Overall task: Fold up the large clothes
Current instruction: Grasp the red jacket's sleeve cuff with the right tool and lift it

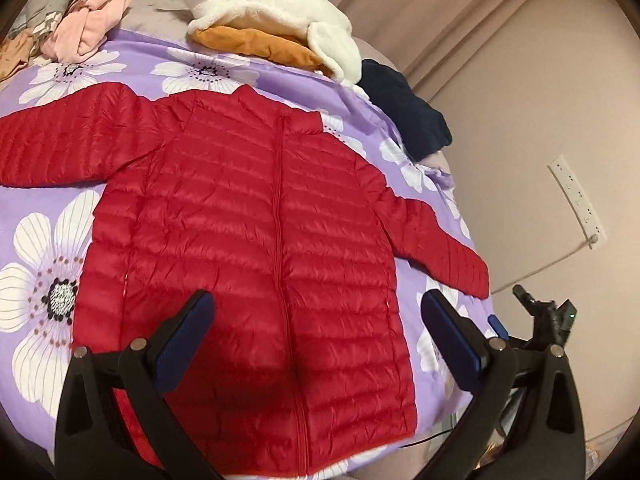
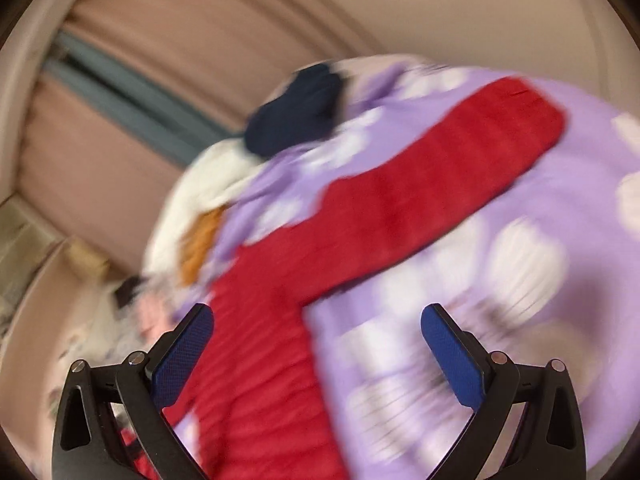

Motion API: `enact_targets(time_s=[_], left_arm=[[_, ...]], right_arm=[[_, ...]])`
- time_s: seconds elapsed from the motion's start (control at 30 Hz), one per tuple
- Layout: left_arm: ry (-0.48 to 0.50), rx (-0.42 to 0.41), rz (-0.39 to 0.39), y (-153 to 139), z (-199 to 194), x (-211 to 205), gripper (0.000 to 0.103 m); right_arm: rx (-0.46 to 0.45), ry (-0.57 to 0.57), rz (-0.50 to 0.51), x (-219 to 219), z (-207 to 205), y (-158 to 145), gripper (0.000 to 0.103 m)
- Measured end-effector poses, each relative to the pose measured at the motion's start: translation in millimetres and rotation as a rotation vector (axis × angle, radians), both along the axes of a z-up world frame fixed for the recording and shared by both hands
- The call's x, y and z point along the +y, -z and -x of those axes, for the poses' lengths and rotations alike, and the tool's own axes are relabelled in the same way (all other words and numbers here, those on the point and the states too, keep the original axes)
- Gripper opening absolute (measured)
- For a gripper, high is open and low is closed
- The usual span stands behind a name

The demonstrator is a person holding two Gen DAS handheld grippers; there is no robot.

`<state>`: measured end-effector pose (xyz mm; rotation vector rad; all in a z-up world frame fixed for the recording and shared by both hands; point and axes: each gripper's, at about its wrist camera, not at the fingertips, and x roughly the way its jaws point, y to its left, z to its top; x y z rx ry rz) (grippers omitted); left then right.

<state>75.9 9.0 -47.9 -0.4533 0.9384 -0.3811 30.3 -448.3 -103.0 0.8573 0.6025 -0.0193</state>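
Note:
A red quilted puffer jacket [image 1: 256,216] lies flat and zipped on a purple flowered bedspread [image 1: 44,240], sleeves spread to both sides. My left gripper [image 1: 316,300] is open and empty, hovering above the jacket's lower half. My right gripper [image 2: 316,312] is open and empty above the jacket's side, where the sleeve [image 2: 440,176] stretches away up and right; that view is motion-blurred. The right gripper's tip also shows in the left wrist view [image 1: 540,312], beyond the bed's right edge.
A white fleece over an orange garment [image 1: 272,20] lies at the bed's far side. Pink clothes [image 1: 88,24] are piled far left. A dark navy garment [image 1: 404,108] sits at the right edge. A wall with a socket strip [image 1: 576,200] is on the right.

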Motion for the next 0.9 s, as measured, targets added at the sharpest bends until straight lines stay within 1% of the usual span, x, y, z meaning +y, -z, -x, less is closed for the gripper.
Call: enact_targets(time_s=[0.07,0.13,0.2,0.3,0.37,0.47,0.5,0.57,0.63,0.67,0.7,0.73,0.8,0.83,0.9], left_arm=[[0.012,0.022,-0.010,5.0,-10.5,-5.1,0.103],[0.032,0.035,-0.002,10.4,-18.2,-7.3,0.103],[0.050,0.048,0.004,14.3,-24.9,-10.7,0.103],[0.069,0.066,-0.007,18.0,-35.8,-14.7,0.103],[0.056,0.067,-0.008,18.8,-42.5,-13.0,0.103],[0.019,0.081,0.000,21.3,-53.2,-7.3,0.103],[0.008,0.088,-0.002,22.3,-55.6,-6.0,0.103],[-0.013,0.103,-0.006,25.4,-60.2,-2.2,0.103],[-0.034,0.114,-0.019,28.7,-63.2,1.6,0.103],[-0.040,0.119,-0.026,30.1,-64.3,3.2,0.103],[-0.046,0.123,-0.031,31.8,-64.8,5.0,0.103],[-0.051,0.128,-0.033,33.3,-65.0,6.5,0.103],[-0.060,0.139,-0.044,36.0,-64.8,9.7,0.103],[-0.065,0.141,-0.050,36.8,-64.3,12.1,0.103],[-0.075,0.142,-0.052,37.8,-63.3,17.1,0.103]], right_arm=[[0.032,0.068,0.013,-26.8,-11.9,11.0,0.102],[0.066,0.122,-0.003,-48.4,-23.8,21.4,0.102],[0.078,0.163,-0.025,-68.6,-34.9,33.3,0.102],[0.110,0.230,-0.019,-91.1,-49.9,50.4,0.102],[0.111,0.257,-0.070,-105.0,-56.7,62.8,0.102],[0.076,0.301,-0.156,-121.4,-63.3,78.0,0.102],[0.061,0.310,-0.164,-123.5,-64.6,79.4,0.099],[0.029,0.325,-0.160,-128.2,-63.8,79.4,0.086],[0.040,0.329,-0.144,-131.3,-68.2,82.4,0.056],[0.053,0.331,-0.139,-132.5,-67.9,84.1,0.048],[0.063,0.334,-0.138,-134.0,-68.0,85.9,0.033],[0.065,0.337,-0.136,-135.8,-66.7,86.4,0.019],[0.048,0.346,-0.121,-136.5,-63.8,81.1,0.013],[0.029,0.346,-0.096,-134.2,-61.1,73.7,0.010],[-0.013,0.338,0.001,-125.0,-57.6,46.8,0.008]])
